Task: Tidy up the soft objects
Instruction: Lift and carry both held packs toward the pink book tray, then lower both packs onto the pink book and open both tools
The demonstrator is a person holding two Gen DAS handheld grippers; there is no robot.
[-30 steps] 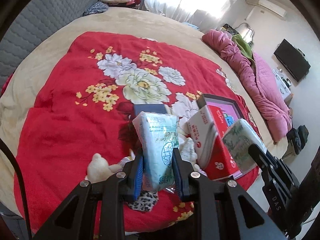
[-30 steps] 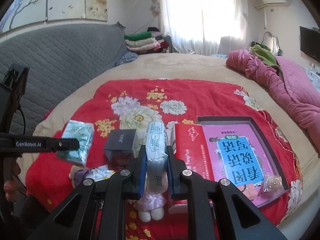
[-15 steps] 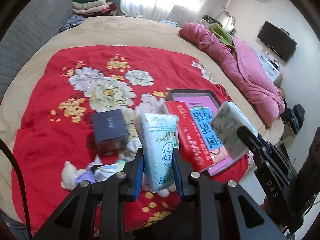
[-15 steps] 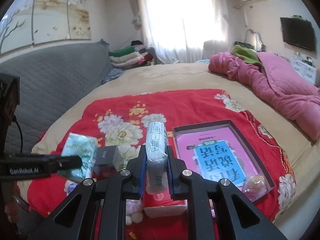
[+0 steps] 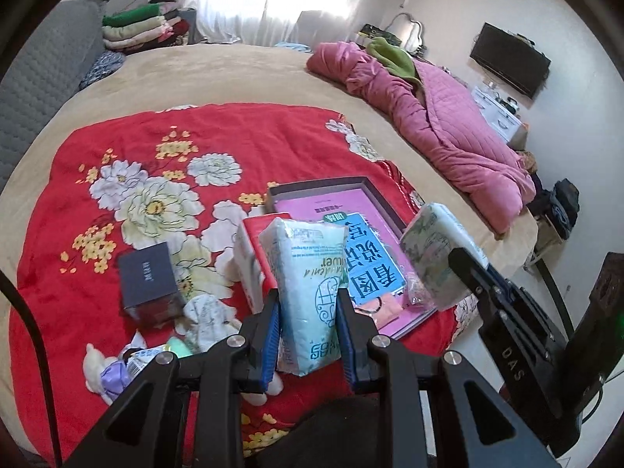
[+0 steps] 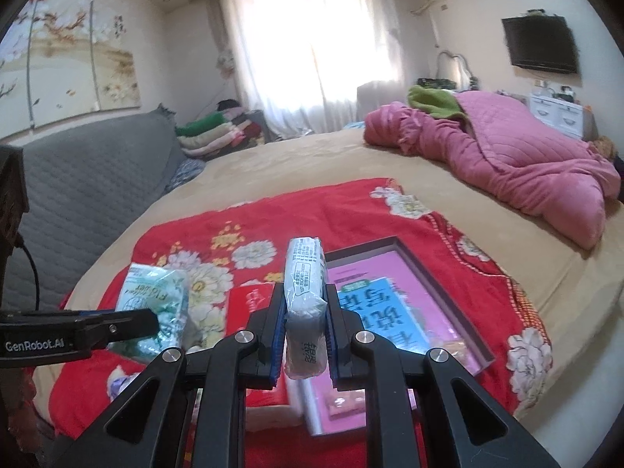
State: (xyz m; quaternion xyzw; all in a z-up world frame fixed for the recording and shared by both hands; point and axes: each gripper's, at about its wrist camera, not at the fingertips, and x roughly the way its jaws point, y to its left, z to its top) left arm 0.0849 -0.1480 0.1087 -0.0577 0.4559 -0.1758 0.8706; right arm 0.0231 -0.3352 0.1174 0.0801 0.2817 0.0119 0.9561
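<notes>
Reading "GenRobot.AI" on left gripper [image 5: 308,321] and "DAS" on right gripper [image 6: 303,335]; each clamps one of two tissue packs [image 5: 306,284] [image 6: 304,292].

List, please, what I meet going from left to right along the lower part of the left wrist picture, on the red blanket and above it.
Small plush toy → dark blue box → tissue pack in the left gripper → second tissue pack held by the right gripper.
</notes>
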